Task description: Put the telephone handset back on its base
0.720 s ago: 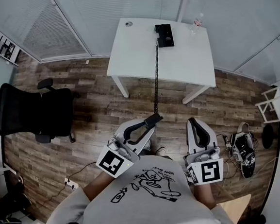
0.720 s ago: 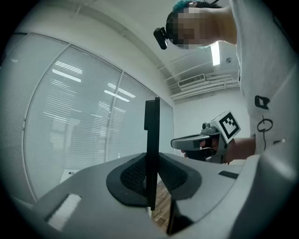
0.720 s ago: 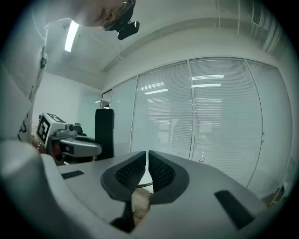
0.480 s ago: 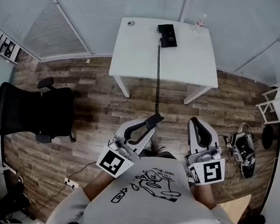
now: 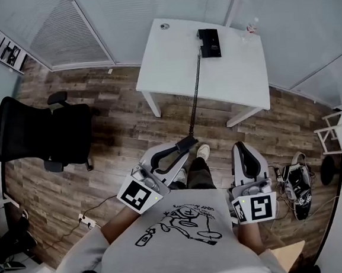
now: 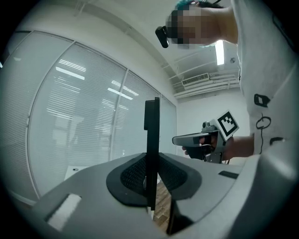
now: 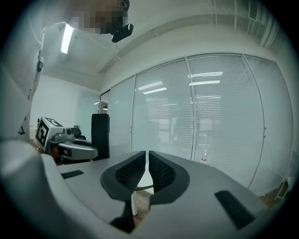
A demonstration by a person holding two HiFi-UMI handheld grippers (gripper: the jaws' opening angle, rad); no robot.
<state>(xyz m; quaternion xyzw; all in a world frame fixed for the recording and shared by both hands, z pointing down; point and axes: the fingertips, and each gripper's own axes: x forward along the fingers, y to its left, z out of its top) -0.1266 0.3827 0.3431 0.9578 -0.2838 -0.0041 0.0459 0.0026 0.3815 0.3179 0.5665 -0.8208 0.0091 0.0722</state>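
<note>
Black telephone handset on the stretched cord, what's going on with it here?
A person standing back from the white table holds the black telephone handset clamped in the left gripper. Its black coiled cord stretches to the black telephone base on the table, so the handset is not yet back in place. The right gripper is shut and empty.

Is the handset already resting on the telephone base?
No, the left tongs clamp the handset over the floor, away from the telephone base on the table.
</note>
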